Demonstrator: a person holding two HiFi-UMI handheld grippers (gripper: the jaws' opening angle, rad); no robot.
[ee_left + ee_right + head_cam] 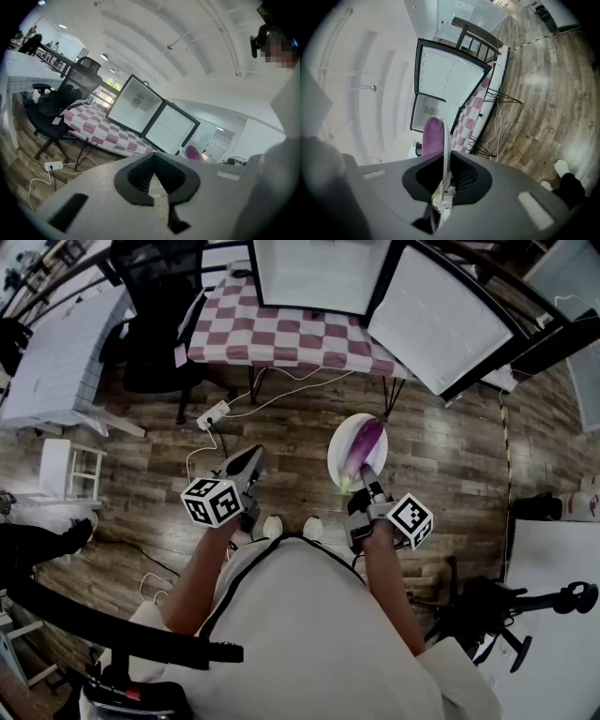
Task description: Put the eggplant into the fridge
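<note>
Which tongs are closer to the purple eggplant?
Right. The right tongs pinch the rim of the plate that the eggplant lies on. The left tongs are off to its left, apart from plate and eggplant, holding nothing.

Setting: large open lab or studio hall.
Evidence:
- wood-plank floor (450, 446)
- surface (281, 334) under a checked cloth, top centre, carrying a fridge (309, 273) with its doors open
- office chair (155, 343), upper left
- power strip (214, 414) with trailing cable
- black stand (525, 601), lower right
- vaulted white ceiling (178, 42) with lamps
</note>
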